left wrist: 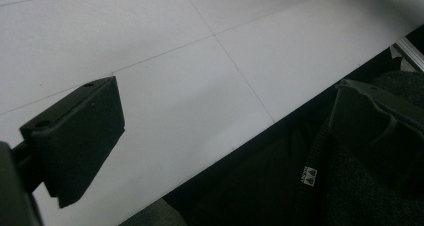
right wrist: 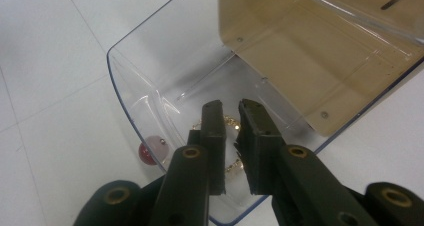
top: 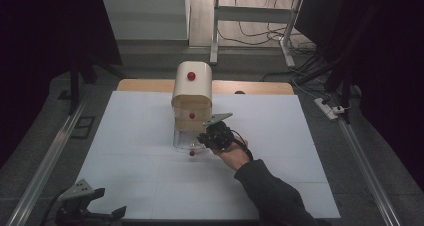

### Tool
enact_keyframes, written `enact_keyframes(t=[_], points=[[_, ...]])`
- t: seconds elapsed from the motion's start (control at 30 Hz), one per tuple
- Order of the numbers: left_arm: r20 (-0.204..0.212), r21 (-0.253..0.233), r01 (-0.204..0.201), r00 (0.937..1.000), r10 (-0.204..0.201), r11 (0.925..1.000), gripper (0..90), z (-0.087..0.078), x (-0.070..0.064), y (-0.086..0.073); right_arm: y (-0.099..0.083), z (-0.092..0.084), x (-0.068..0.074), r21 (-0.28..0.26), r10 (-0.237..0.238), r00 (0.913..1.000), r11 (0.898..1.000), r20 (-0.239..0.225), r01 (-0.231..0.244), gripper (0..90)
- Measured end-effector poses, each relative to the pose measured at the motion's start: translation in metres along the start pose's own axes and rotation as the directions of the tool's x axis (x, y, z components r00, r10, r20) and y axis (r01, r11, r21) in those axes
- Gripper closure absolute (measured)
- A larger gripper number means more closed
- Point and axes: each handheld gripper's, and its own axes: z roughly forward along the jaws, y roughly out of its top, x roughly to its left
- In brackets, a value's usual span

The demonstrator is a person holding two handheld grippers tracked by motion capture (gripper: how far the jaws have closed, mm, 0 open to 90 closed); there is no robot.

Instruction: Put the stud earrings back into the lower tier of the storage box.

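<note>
On the white surface (top: 280,136) stands a small cream drawer cabinet (top: 192,91) with a rounded top and red knobs, and its lowest drawer, a clear plastic drawer (top: 186,142), is pulled out toward the person, its own red knob (top: 192,153) at the front. In the right gripper view the drawer's transparent curved front wall (right wrist: 131,106) shows with the knob (right wrist: 148,151) just outside it, and the tan body of the cabinet rises behind. The right gripper (top: 207,136), held in a hand coming in on a dark sleeve (top: 272,193), is tipped down into the open drawer; its jaws stand a narrow gap apart, not pressed together. Between and just beneath the tips (right wrist: 231,118) lies a thin gold-coloured chain (right wrist: 231,162) on the drawer floor, partly hidden by the jaws; whether the pads touch it I cannot tell, and they are not clamped on it. The left gripper (top: 82,206) lies well apart from the cabinet at the near left corner of the surface, and in the left gripper view its jaws stand wide apart with nothing between them, one over the white surface (left wrist: 200,76) and the other past its edge over dark fabric.
</note>
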Motion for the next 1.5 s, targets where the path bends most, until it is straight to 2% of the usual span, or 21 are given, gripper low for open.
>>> enact_keyframes(t=[0.37,0.6,0.9,1.17,1.23,1.4,1.5], points=[[0.001,-0.001,0.001,1.0,-0.001,1.0,1.6,0.0,0.0,0.0,0.003,-0.007,0.001,0.002,0.005,0.9997,1.0,-0.024,-0.005,71.3],[0.001,-0.002,0.0,1.0,0.0,1.0,1.6,0.0,0.0,0.0,0.005,-0.016,0.001,0.004,0.021,0.999,1.0,-0.04,-0.021,62.6],[0.001,-0.003,0.0,1.0,0.0,1.0,1.6,0.0,0.0,0.0,0.004,-0.032,0.001,0.005,0.025,0.9993,1.0,-0.028,-0.025,38.8],[0.0,-0.005,0.001,1.0,-0.001,1.0,1.6,-0.001,0.0,0.0,-0.005,-0.042,0.002,-0.022,0.064,0.996,0.998,-0.062,-0.065,16.8],[0.001,-0.005,0.001,1.0,-0.001,1.0,1.6,-0.001,0.0,0.0,-0.007,-0.045,0.003,-0.008,0.062,0.9962,0.998,-0.061,-0.063,11.1],[0.003,-0.007,0.0,1.0,0.0,1.0,1.5,-0.001,0.0,0.0,-0.013,-0.052,0.007,0.001,0.063,0.9954,0.998,-0.071,-0.063,3.3],[0.004,-0.008,0.002,1.0,-0.001,1.0,1.5,-0.001,0.0,0.0,-0.019,-0.056,0.009,0.006,0.059,0.9953,0.998,-0.077,-0.059,2.0]])
